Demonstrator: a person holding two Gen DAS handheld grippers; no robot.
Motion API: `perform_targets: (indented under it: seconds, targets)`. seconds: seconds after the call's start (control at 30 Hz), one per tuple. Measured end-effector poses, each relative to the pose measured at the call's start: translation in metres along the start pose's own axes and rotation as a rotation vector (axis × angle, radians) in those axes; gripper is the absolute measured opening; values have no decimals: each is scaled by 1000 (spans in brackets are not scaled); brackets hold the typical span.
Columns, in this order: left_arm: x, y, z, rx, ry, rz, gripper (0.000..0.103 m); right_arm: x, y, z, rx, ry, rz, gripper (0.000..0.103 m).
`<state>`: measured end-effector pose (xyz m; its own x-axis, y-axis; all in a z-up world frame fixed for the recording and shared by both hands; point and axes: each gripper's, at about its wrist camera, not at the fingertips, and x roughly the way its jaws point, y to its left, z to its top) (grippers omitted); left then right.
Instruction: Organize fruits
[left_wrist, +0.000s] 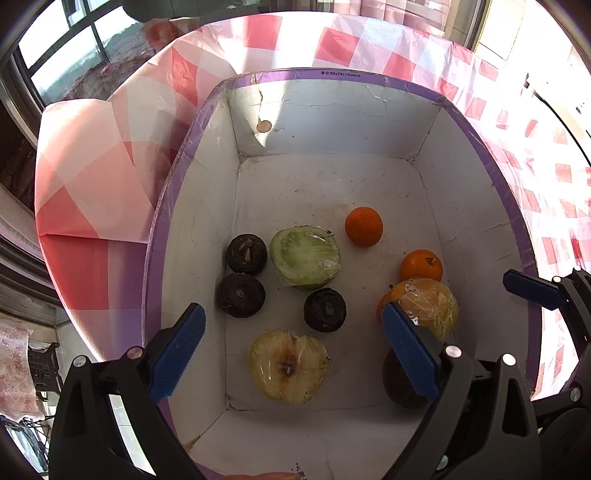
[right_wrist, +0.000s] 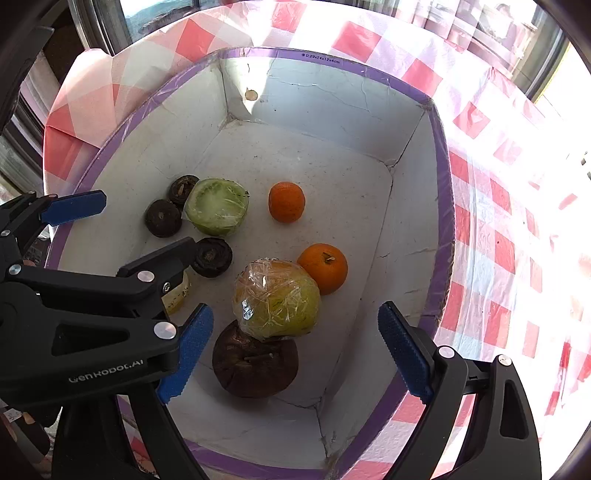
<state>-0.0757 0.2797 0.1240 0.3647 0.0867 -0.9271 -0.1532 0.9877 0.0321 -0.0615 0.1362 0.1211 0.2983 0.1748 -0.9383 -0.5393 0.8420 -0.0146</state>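
Both the left gripper (left_wrist: 293, 349) and the right gripper (right_wrist: 295, 347) hang with jaws wide apart, holding nothing, over the white box (left_wrist: 332, 110). Inside the box lie the wrapped apple half (left_wrist: 288, 365), dark fruits, then two oranges farther

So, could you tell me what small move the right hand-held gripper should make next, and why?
Probably lower the right hand-held gripper onto the wrapped yellow-green fruit. Its jaws stand open and empty right over that fruit, which rests on top of the large dark brown fruit in the white box, so it is the nearest free piece.
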Motion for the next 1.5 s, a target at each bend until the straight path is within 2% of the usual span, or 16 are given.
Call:
perform_targets:
  seconds: [0.6,0.83,1.07,1.17,1.27,1.37,1.5]
  targets:
    - [2,3,1,-2,7,2,97,4,-1,-1,-4,3,-4,87]
    - [-1,4,0,0,2,24,97,5,-1,-2,-3,3,-4,87]
    - [-1,13,1,-56,16,-9,97,6,1,-2,-10,7,-5,87]
    - [-3,16,-2,-82,-18,4,97,6,1,-2,-10,7,-5,87]
    - [-4,8,-6,-34,-44,56,97,6,3,-3,-14,9,-7,87]
    - [0,5,-7,-9,-20,83,97,7,5,-4,-18,10,-8,87]
    - [-2,5,-9,-6,-35,117,97,6,8,-9,-34,1,-10,88]
